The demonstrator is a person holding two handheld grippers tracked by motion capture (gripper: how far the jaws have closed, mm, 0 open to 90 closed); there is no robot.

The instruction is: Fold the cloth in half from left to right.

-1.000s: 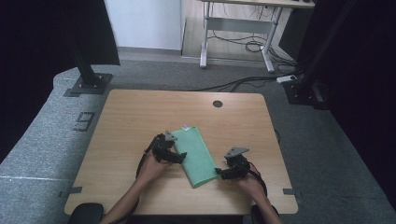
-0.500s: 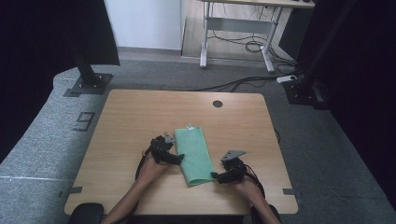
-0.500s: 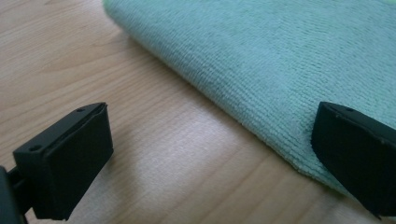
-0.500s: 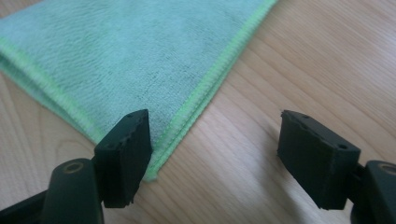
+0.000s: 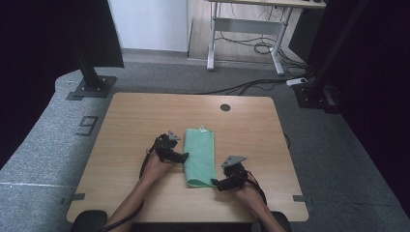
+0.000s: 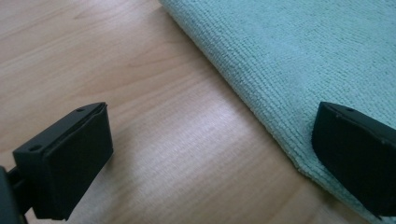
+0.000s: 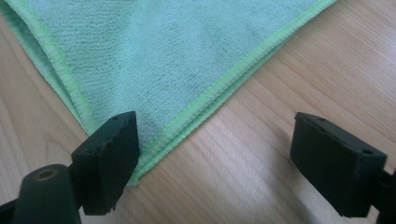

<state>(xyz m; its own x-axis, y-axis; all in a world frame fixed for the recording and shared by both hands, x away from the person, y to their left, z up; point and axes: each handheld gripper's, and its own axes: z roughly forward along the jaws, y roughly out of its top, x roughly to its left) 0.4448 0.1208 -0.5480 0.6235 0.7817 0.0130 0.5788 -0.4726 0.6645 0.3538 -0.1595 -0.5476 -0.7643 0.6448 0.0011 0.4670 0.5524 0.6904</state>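
A green folded towel [image 5: 199,155] lies flat on the wooden table [image 5: 135,116], long side running away from me, a white label [image 5: 202,129] at its far end. My left gripper [image 5: 183,157] sits at the towel's left edge. In the left gripper view it [image 6: 210,163] is open, one jaw over bare wood and the other over the towel's folded edge [image 6: 280,84]. My right gripper [image 5: 216,183] is at the near right corner. Its jaws [image 7: 215,163] have just been opening and stand open, with the towel's hemmed corner [image 7: 187,84] lying loose under one jaw.
A dark round cable hole [image 5: 225,107] sits in the table's far middle. Beyond the table stand a black stand base [image 5: 91,87], a white desk frame [image 5: 246,34] with cables on the floor [image 5: 251,87], and another black base [image 5: 314,94] at right.
The right gripper has slid left and nearer, to the towel's near corner, and its jaws look wider. The left gripper shifted slightly right. The towel now looks narrower and lies flat.
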